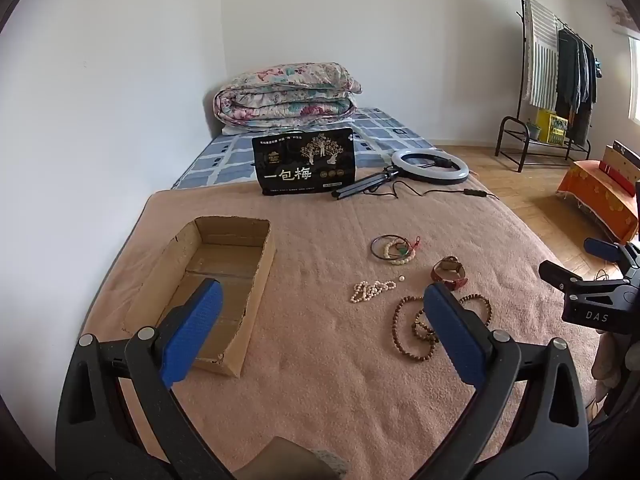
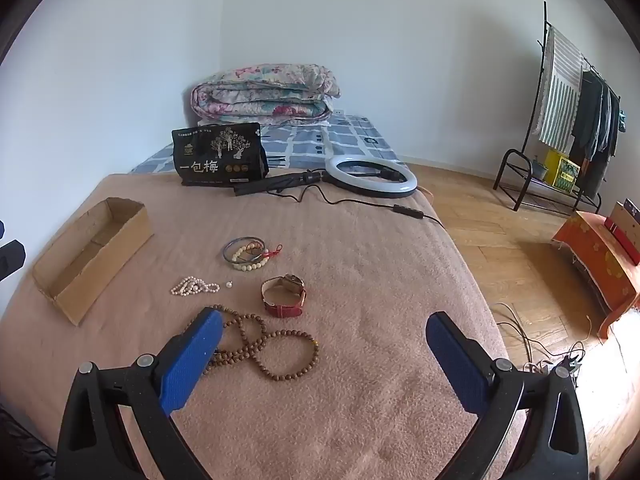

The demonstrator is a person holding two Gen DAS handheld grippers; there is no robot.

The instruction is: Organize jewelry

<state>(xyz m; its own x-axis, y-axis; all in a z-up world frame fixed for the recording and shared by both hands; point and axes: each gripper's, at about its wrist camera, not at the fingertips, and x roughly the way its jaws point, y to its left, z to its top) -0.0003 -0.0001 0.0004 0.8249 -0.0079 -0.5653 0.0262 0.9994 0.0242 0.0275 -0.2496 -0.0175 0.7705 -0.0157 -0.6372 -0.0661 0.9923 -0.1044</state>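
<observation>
Both tools, left [image 1: 322,312] and right [image 2: 324,344], wide open, empty. Right should descend onto near wooden bead strand [image 2: 264,348], pinch gathered loops, carry to left cardboard box [image 2: 90,252].

left gripper [image 1: 322,294] agape; right gripper [image 2: 324,326] agape

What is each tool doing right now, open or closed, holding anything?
Left tool: open, holding nothing, above the blanket.
Right tool: open, holding nothing, near the brown bead necklace.
</observation>
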